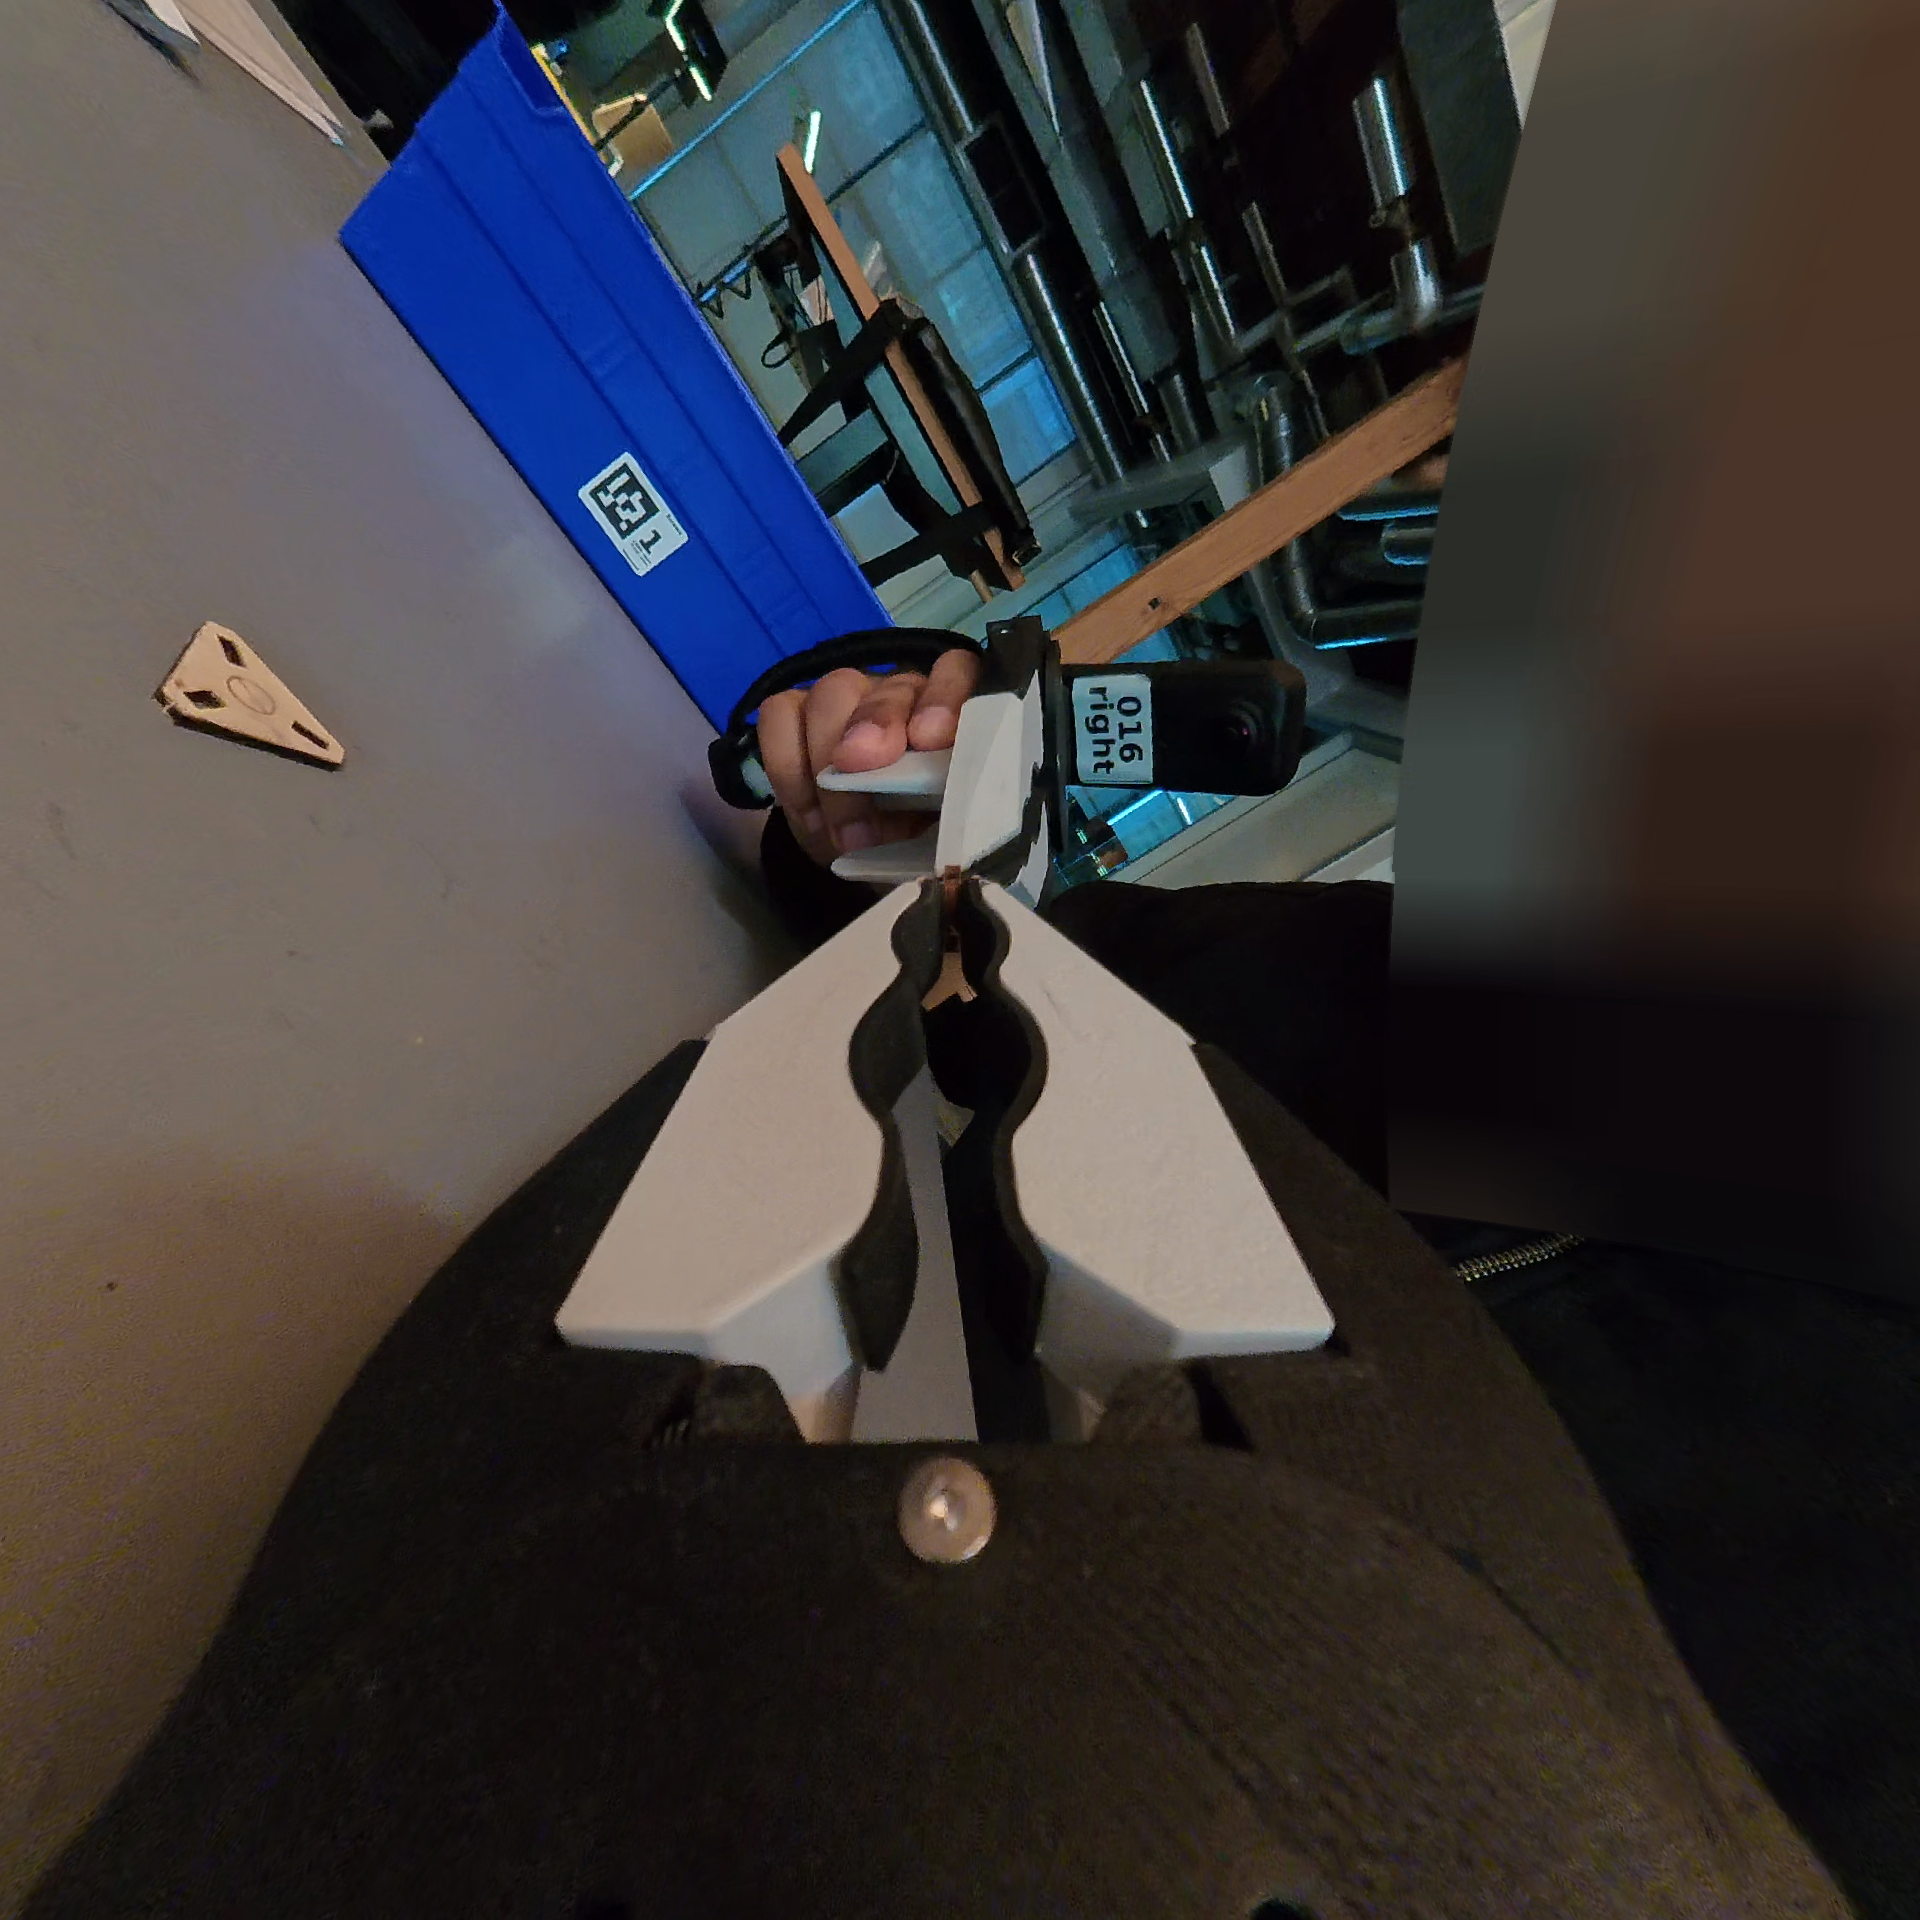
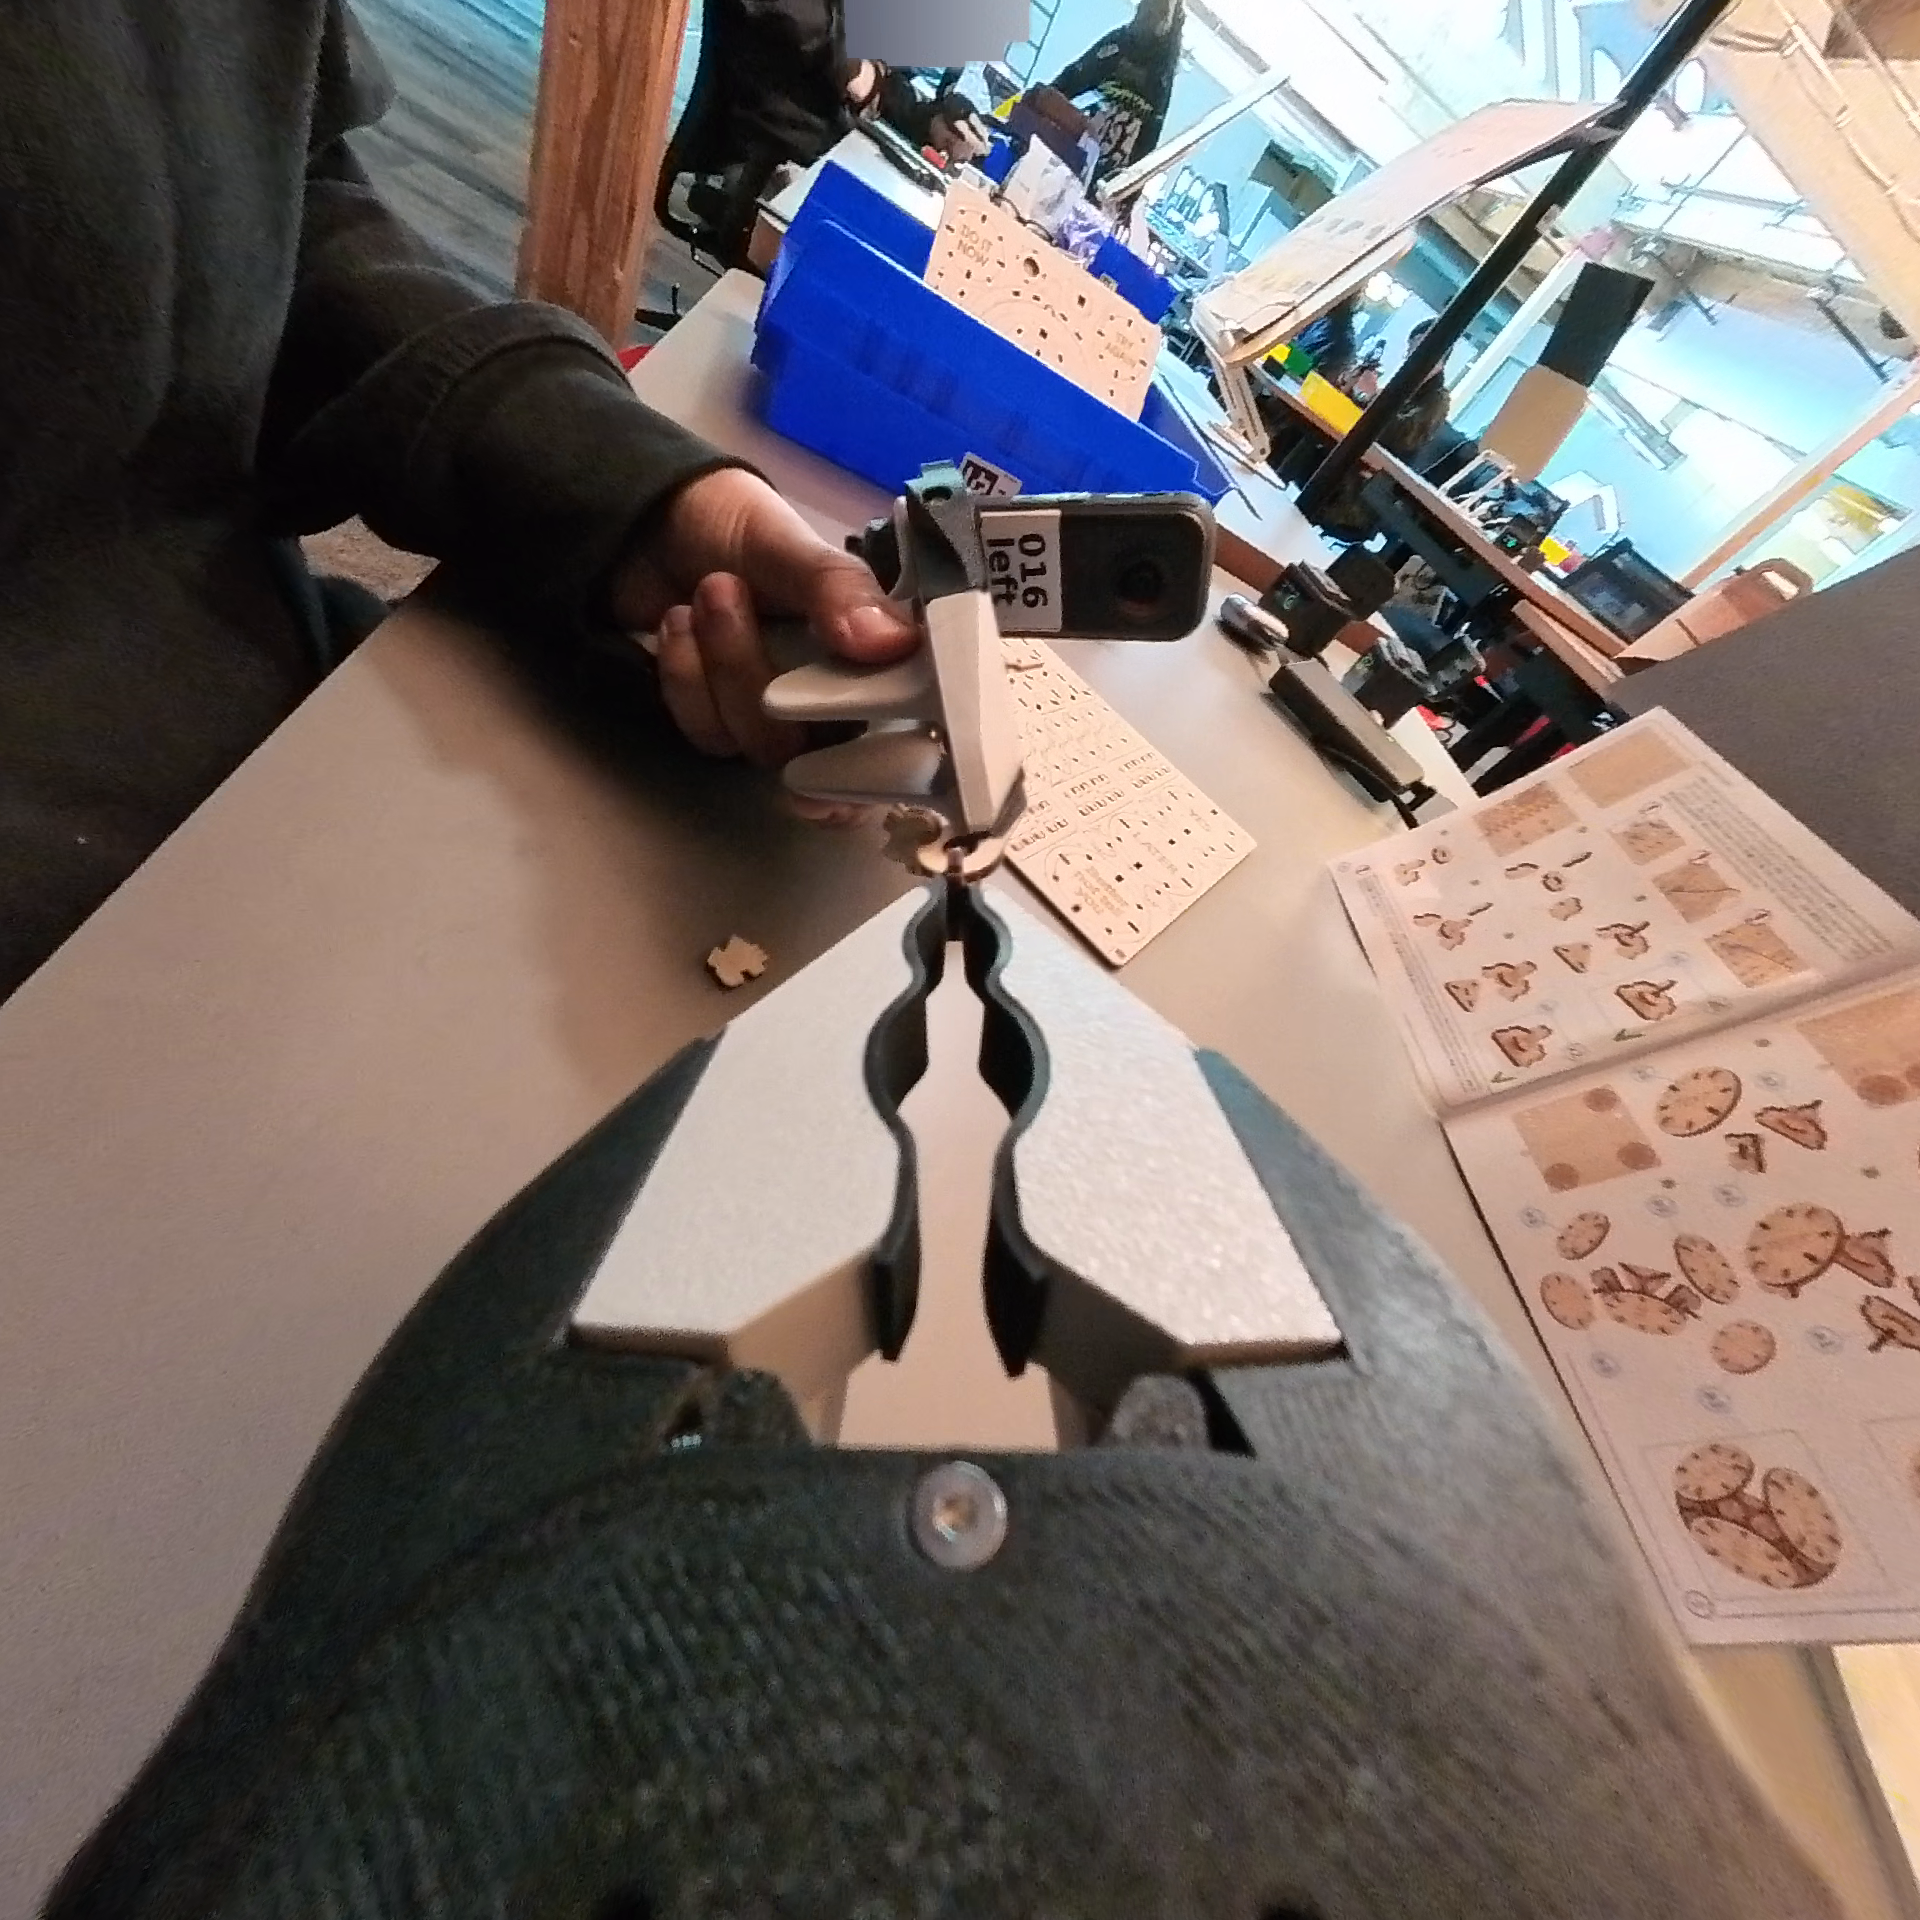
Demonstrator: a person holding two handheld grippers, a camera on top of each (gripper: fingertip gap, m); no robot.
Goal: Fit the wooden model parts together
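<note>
Both grippers meet tip to tip in the air above the grey table (image 2: 312,935). My left gripper (image 1: 948,899) is shut on a thin flat wooden piece (image 1: 949,982), seen edge-on between its black pads. In the right wrist view this left gripper (image 2: 971,826) holds a small lobed wooden part with a round end (image 2: 914,840). My right gripper (image 2: 951,909) is shut at its tips on a thin wooden sliver that joins that part. The right gripper also shows in the left wrist view (image 1: 961,868), held by a hand.
A blue bin (image 2: 935,353) stands at the table's far side. A wooden sheet with cut-outs (image 2: 1132,831) and an open instruction booklet (image 2: 1662,1143) lie to the right. A small loose wooden piece (image 2: 740,958) and a wooden triangle (image 1: 249,696) lie on the table. Left and right tips are no more than a few centimetres apart.
</note>
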